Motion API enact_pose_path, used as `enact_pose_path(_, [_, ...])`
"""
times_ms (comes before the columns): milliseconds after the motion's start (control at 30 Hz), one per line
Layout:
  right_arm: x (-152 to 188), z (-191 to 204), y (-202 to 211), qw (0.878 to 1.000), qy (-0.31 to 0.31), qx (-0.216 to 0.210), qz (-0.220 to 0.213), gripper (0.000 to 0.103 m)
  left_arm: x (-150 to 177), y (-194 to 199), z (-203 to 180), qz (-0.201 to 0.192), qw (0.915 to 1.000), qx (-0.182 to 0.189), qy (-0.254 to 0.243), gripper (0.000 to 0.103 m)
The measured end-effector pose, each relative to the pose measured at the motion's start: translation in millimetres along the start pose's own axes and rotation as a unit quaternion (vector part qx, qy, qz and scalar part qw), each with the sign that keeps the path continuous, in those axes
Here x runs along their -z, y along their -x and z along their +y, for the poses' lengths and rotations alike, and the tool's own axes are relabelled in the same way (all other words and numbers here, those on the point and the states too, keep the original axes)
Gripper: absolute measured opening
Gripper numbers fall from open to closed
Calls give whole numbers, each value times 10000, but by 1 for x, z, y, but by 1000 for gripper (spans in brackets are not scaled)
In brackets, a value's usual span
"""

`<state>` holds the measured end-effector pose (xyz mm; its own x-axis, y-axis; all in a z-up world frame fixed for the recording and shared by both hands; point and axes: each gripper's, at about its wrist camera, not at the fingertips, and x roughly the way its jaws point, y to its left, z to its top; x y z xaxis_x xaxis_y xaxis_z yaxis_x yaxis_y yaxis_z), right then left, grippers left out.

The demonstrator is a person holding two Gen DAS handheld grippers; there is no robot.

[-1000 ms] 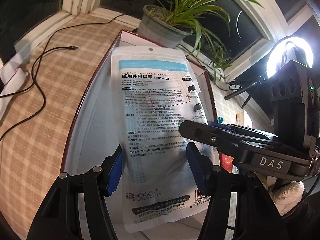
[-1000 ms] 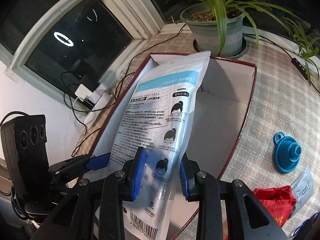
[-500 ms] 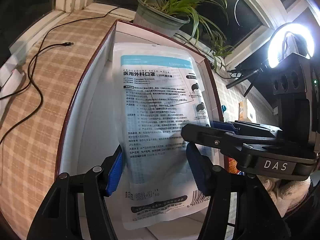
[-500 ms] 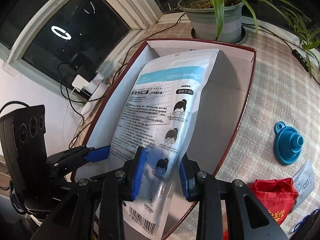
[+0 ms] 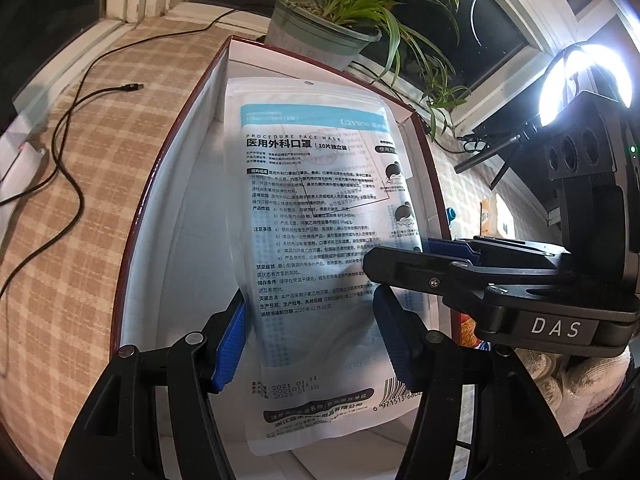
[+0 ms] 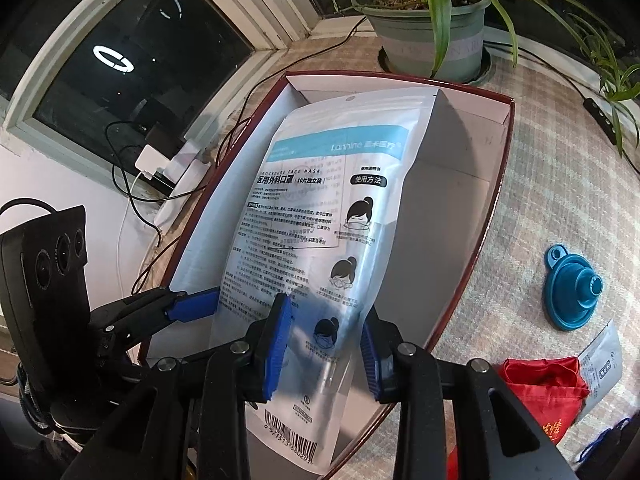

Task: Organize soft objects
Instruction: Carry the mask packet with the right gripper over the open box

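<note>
Glossy plastic film on mask pack (image 5: 320, 216), semi-clear, printed, lightly wrinkled. Matt white card inside box (image 5: 176, 216), shiny dark-red rim outside. Ribbed blue rubbery pads (image 6: 278, 340) on matt black plastic fingers w/ bare metal screws. Woven checked cloth (image 5: 52, 240) underneath, rough-looking, beige. Grey plastic plant pot (image 6: 432, 40) at 12 o'clock, dull. Blue funnel (image 6: 572, 288) at 3 o'clock, smooth rubbery plastic. Red pouch (image 6: 544, 388) at 4 o'clock, satiny cloth.

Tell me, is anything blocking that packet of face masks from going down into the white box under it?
Nothing visible does. The face mask packet hangs over the open box, whose white floor shows bare below it. Only the two grippers are near: the right gripper pinches its side edge, and the left gripper straddles its lower part.
</note>
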<state>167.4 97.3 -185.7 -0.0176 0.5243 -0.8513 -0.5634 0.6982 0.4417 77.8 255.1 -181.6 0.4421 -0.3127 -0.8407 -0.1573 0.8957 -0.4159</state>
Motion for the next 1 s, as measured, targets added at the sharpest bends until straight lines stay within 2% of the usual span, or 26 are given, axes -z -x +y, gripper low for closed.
enact_pose_path(567, [3,-8,4,9996,-271,-73,28,29,-3,-4,-3,93,9999,-53,-56,67])
enact_pose_path(1000, [3,-8,9,9997,-192,-9,124,27,-5,-4,-6,205,9996,-124,-177,69])
